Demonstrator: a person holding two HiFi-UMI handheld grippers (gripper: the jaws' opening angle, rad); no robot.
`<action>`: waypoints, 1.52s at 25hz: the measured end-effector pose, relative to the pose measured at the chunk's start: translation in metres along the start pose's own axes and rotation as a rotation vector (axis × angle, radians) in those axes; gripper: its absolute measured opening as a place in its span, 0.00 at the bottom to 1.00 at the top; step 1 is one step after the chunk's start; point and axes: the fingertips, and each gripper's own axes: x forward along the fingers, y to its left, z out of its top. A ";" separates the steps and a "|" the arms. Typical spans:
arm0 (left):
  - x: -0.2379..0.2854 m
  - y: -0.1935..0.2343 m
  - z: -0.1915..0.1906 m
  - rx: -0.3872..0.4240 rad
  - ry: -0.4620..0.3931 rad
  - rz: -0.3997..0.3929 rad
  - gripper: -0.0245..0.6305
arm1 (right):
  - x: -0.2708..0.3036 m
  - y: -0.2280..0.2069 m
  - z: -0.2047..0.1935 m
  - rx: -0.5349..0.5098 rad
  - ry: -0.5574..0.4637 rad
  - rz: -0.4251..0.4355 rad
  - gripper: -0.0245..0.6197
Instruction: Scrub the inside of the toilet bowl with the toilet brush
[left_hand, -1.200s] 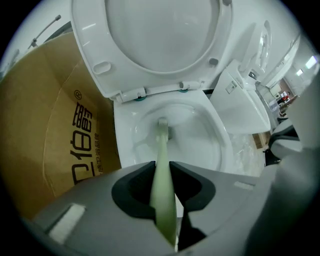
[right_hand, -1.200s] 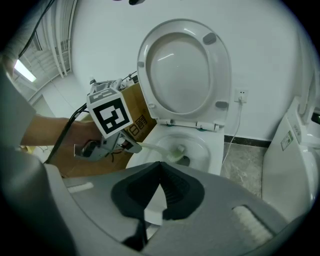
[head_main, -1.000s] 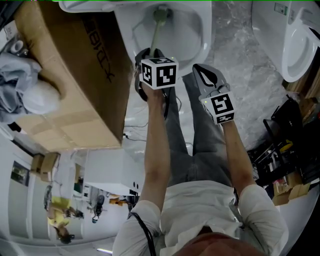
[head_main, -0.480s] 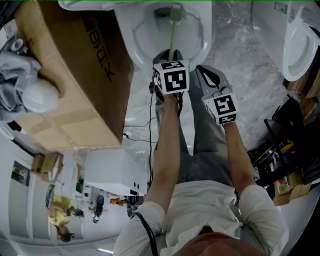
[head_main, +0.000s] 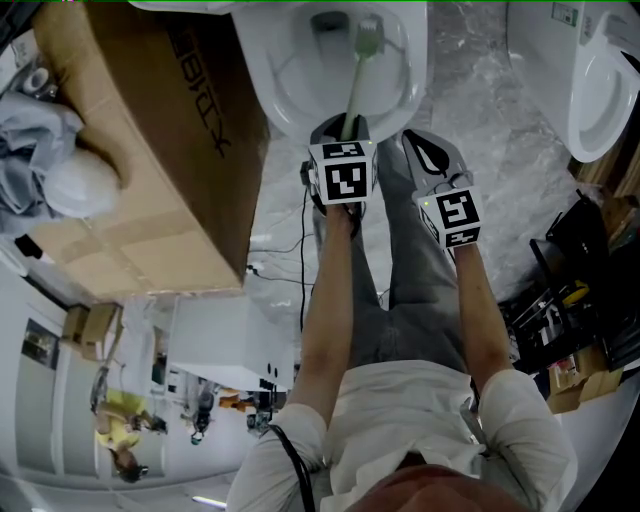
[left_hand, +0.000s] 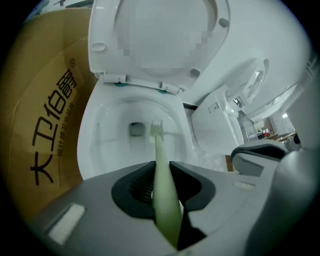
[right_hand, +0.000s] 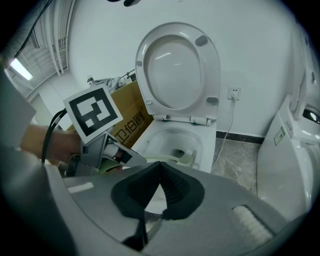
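Swept rightward, the toilet brush (head_main: 357, 80) stays pinched in our left gripper (left_hand: 163, 172); we press firmly on the bowl (head_main: 285, 92), right gripper (right_hand: 160, 175) closed.

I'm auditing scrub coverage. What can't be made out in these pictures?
- Head view: whether the toilet brush bristles touch the toilet bowl wall; too small.
- Left gripper view: the bowl's near inside wall, hidden by the left gripper.
- Right gripper view: the bowl's near part, hidden by the right gripper.

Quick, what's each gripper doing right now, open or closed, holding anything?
Left gripper: closed on the toilet brush handle.
Right gripper: closed, jaws together, holding nothing.
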 end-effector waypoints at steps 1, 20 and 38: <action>0.000 0.001 -0.004 0.018 -0.002 0.006 0.20 | 0.000 0.001 -0.001 -0.002 0.001 0.002 0.04; -0.010 0.045 -0.063 0.147 0.123 0.145 0.20 | 0.011 0.015 0.000 -0.032 0.014 0.043 0.04; 0.021 0.058 -0.051 0.143 0.159 0.197 0.20 | 0.022 0.003 0.002 -0.049 0.040 0.077 0.04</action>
